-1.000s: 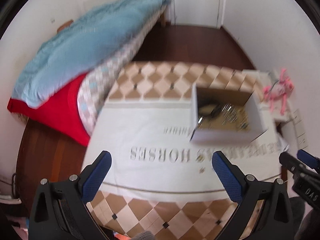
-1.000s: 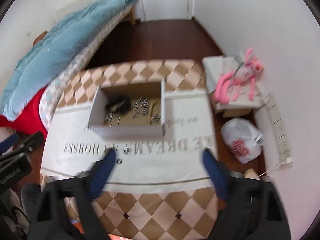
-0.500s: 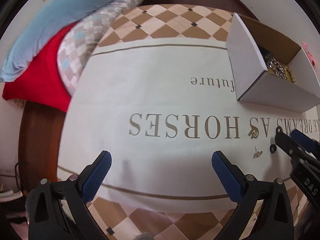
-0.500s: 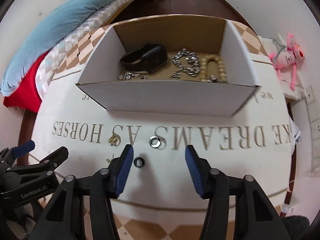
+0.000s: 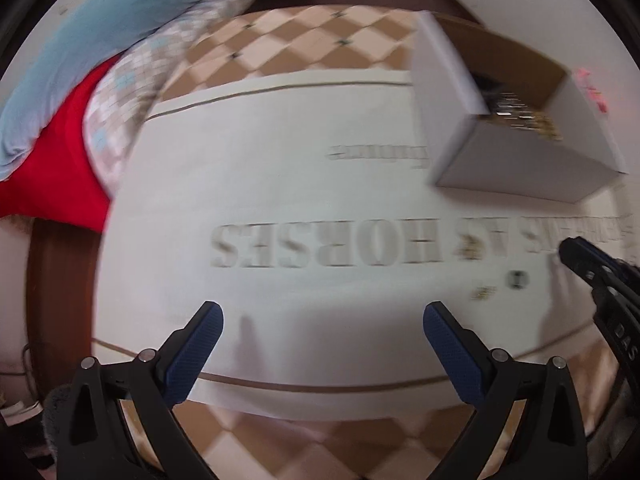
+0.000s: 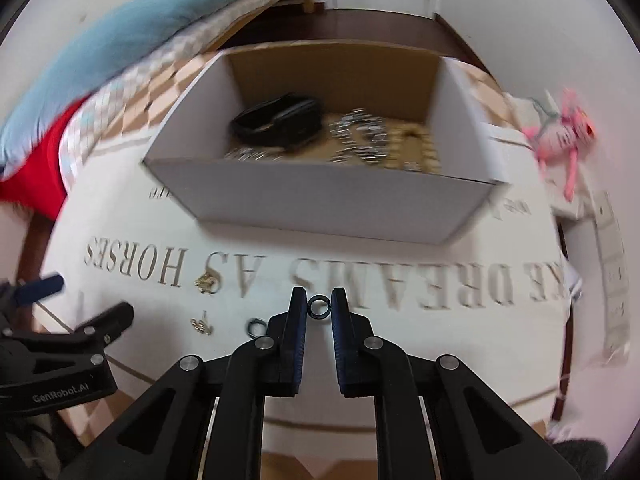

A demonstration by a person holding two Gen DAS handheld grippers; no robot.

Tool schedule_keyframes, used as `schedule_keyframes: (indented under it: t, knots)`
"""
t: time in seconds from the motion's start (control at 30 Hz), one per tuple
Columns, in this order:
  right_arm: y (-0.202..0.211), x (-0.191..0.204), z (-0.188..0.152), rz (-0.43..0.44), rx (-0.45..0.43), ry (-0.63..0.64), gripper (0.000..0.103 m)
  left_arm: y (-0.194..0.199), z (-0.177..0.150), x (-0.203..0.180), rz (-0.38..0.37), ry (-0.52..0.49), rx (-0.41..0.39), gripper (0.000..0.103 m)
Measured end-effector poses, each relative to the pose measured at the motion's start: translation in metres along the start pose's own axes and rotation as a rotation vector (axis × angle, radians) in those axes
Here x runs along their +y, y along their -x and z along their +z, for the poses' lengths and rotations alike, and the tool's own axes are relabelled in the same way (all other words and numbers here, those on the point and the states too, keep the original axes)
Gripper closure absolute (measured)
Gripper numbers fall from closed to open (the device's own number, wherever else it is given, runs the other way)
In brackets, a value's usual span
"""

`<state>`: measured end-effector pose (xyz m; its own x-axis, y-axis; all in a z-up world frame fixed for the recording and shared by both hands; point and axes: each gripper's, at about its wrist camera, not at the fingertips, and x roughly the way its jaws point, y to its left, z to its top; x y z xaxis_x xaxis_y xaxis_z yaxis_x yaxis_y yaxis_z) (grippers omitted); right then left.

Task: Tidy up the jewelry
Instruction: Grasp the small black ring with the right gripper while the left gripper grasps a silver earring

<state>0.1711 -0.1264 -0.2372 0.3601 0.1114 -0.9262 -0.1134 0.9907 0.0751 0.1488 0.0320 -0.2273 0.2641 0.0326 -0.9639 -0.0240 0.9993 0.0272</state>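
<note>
On the white cloth (image 6: 400,360) before the cardboard box (image 6: 320,204), a dark ring (image 6: 319,306) sits between the closing pads of the right tool (image 6: 319,308); the left tool (image 5: 320,320) hangs wide, gripping nothing, over bare cloth

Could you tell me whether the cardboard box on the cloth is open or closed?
Open. The cardboard box has no lid on top, and a black band and a silver chain show inside it.

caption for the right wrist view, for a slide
Right gripper closing around a small ring on the lettered cloth, in front of the open cardboard box of jewelry.
</note>
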Motion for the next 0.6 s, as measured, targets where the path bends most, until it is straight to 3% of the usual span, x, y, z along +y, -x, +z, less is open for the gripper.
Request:
schedule_keyframes:
  t: [0.1,0.23,0.3,0.4,0.43,0.57,0.6]
  knots:
    - [0.013,-0.027,-0.005,-0.001,-0.007,-0.065,0.09,0.007,-0.002,-0.024,-0.063,-0.028,-0.01,0.001]
    - [0.021,-0.051,-0.012,-0.016,-0.007,-0.115,0.09,0.004,-0.004,-0.052,-0.082,-0.074,-0.011,0.001]
    - [0.022,-0.06,-0.017,-0.022,-0.004,-0.138,0.09,0.001,-0.003,-0.06,-0.087,-0.082,-0.006,0.01]
    - [0.022,-0.067,-0.021,-0.035,0.0,-0.147,0.09,-0.004,-0.003,-0.07,-0.088,-0.095,0.001,0.03]
    - [0.021,-0.068,-0.021,-0.044,0.002,-0.143,0.09,-0.005,-0.004,-0.074,-0.082,-0.105,0.0,0.046]
    - [0.017,-0.073,-0.027,-0.066,0.012,-0.145,0.09,-0.006,-0.001,-0.078,-0.078,-0.145,-0.035,0.082]
    - [0.016,-0.074,-0.028,-0.07,0.012,-0.147,0.09,-0.005,0.0,-0.081,-0.072,-0.154,-0.04,0.085]
